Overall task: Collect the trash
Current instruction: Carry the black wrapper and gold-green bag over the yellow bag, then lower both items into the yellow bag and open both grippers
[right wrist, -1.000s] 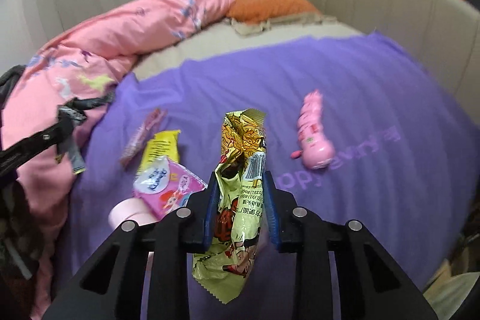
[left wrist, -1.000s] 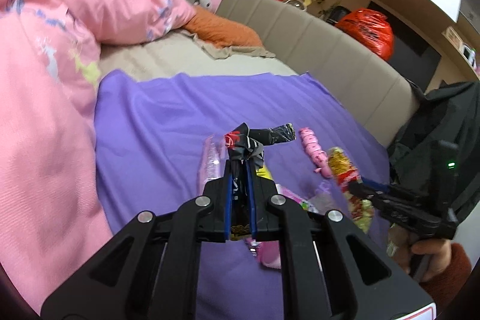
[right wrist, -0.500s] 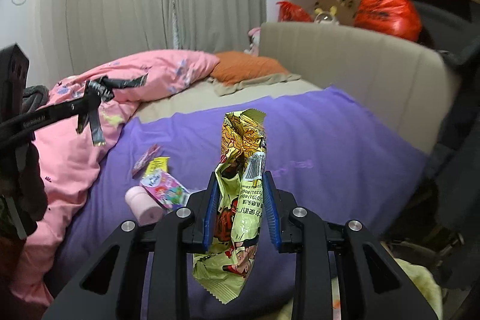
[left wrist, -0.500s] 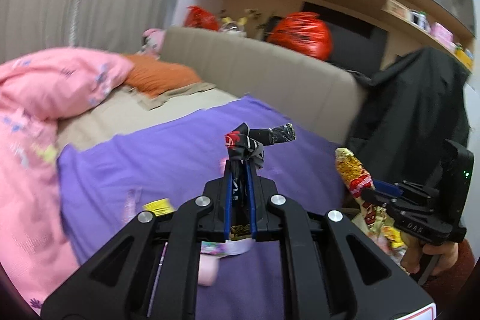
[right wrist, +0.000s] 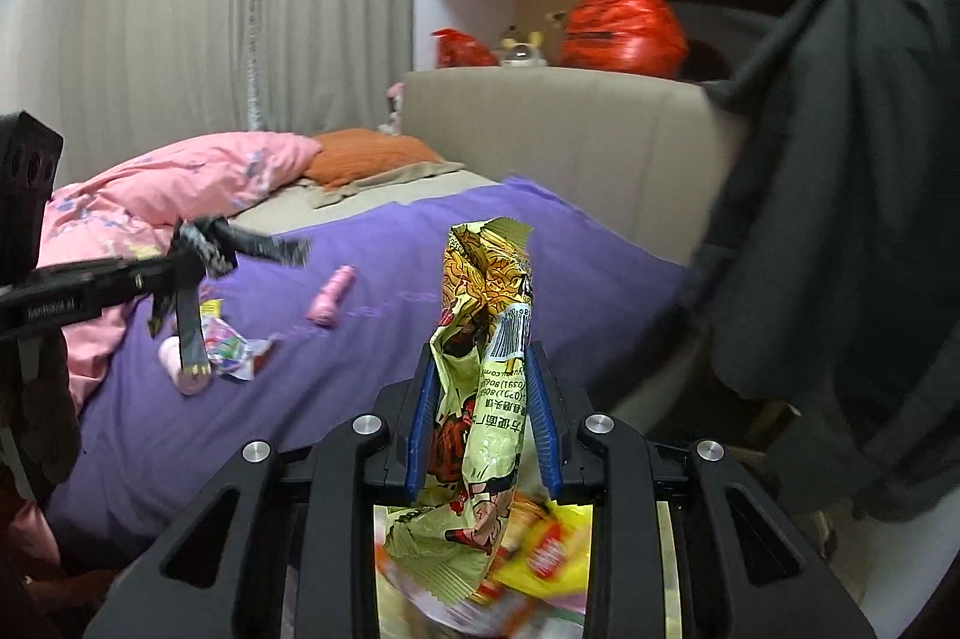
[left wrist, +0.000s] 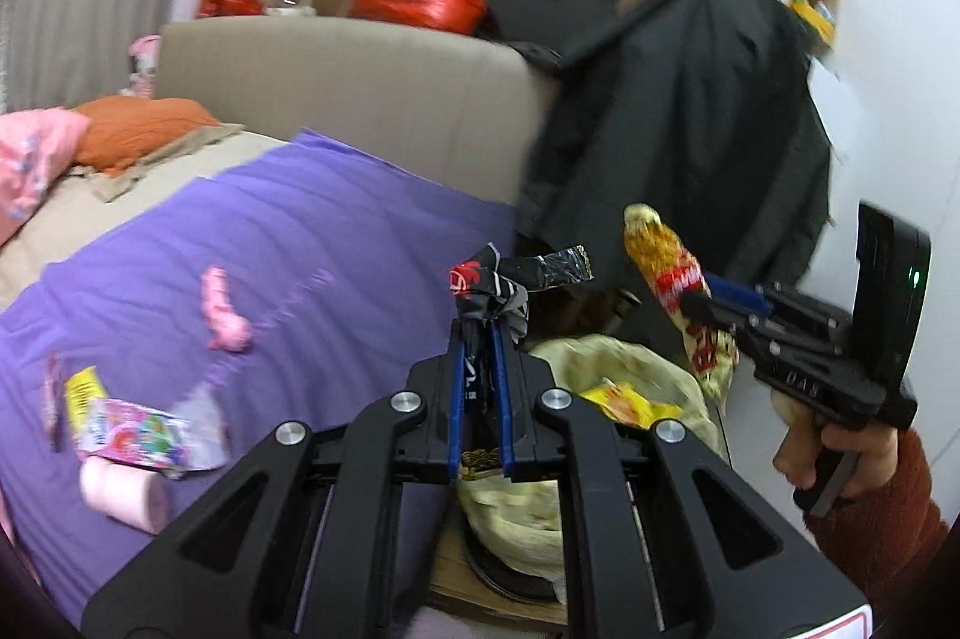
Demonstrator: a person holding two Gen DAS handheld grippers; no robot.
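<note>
Layout, ref = bed (left wrist: 336,243)

Bin (left wrist: 600,387) just off bed's corner, coat (left wrist: 690,129) hanging behind it. On bed: wrappers (left wrist: 138,429) + roll (left wrist: 123,492) near front edge, tube (left wrist: 222,309) mid-bed, pillow (left wrist: 141,135) far end by headboard (left wrist: 336,99).

My left black two-finger gripper (left wrist: 480,339) has its blue-padded jaws clamped almost together on a crumpled black wrapper (left wrist: 504,279). My right black gripper (right wrist: 483,387) grips a yellow noodle packet (right wrist: 486,339); a hand (left wrist: 840,444) in a rust-red sleeve (left wrist: 882,525) holds its handle.

Two red bags (right wrist: 621,24), one orange pillow (right wrist: 360,156)
</note>
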